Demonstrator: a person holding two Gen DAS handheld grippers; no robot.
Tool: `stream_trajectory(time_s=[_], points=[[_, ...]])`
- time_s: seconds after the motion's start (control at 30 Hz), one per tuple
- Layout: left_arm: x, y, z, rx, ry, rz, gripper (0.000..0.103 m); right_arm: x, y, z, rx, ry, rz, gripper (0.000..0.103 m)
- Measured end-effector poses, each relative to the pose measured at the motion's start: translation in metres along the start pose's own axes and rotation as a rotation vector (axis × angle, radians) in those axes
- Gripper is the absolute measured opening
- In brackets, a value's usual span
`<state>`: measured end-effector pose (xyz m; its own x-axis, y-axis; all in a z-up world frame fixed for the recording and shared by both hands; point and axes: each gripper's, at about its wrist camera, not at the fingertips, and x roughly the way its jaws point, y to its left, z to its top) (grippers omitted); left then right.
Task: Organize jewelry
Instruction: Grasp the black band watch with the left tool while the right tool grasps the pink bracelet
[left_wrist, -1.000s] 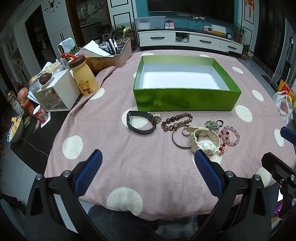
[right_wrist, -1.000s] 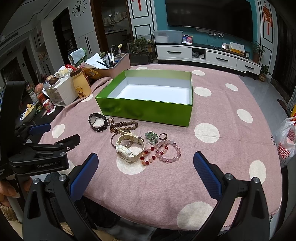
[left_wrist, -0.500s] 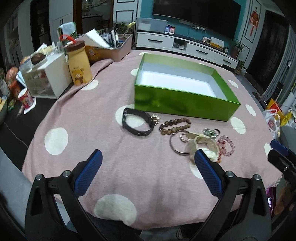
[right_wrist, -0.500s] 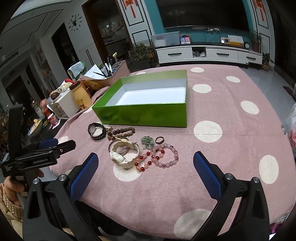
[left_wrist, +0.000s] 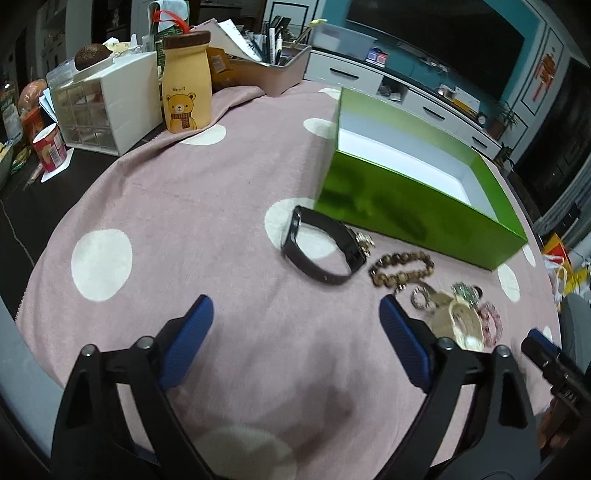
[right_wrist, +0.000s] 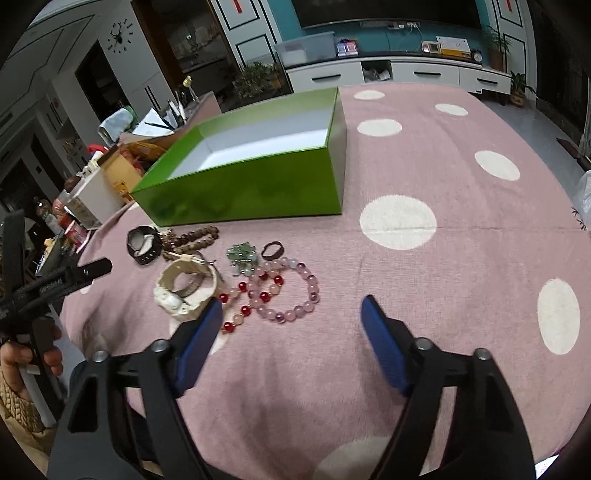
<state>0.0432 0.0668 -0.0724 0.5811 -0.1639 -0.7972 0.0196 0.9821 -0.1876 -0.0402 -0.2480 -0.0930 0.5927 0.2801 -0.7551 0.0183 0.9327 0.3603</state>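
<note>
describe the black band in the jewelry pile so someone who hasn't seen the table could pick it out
Start at the green box on the pink dotted tablecloth; the jewelry lies in a row along its near wall. The black band is at the end of that row nearest the bear bottle, lying over a white dot. It is the only plain, dark, smooth strap; next to it is a brown bead bracelet.

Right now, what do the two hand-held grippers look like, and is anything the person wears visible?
Both look alike. The left hand-held gripper and the right hand-held gripper have black plastic frames with silver rivets and two fingers faced with textured blue pads. In the right wrist view the left one's black body carries small white lettering, too small to read. A beige knitted sleeve shows at the hand holding it. No cables visible.
</note>
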Motion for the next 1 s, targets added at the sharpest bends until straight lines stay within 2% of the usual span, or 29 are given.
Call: stream_trajectory(time_s=[0.13,0.3,0.4,0.57,0.6,0.63,0.77,1.0], points=[[0.017,0.001,0.013,-0.026,0.02,0.02,0.079,0.015,-0.005,0.004,-0.002,0.022,-0.032,0.053],[0.035,-0.001,0.024,-0.019,0.041,0.052,0.071,0.032,-0.007,0.007,-0.034,0.049,-0.079,0.041],[0.048,-0.001,0.03,-0.006,0.062,0.067,0.06,0.039,0.001,0.008,-0.1,0.061,-0.118,0.031],[0.06,-0.003,0.033,0.02,0.091,0.089,0.048,0.045,0.009,0.011,-0.174,0.069,-0.172,0.015],[0.061,-0.004,0.034,0.035,0.087,0.1,0.043,0.046,0.01,0.012,-0.193,0.069,-0.183,0.009],[0.062,-0.005,0.034,0.045,0.087,0.107,0.04,0.047,0.012,0.012,-0.209,0.068,-0.19,0.009],[0.064,-0.005,0.038,0.07,0.084,0.108,0.013,0.048,0.015,0.012,-0.246,0.065,-0.198,0.007],[0.054,-0.003,0.038,0.068,0.049,0.088,0.009,0.026,0.017,0.021,-0.252,-0.008,-0.188,0.007]])
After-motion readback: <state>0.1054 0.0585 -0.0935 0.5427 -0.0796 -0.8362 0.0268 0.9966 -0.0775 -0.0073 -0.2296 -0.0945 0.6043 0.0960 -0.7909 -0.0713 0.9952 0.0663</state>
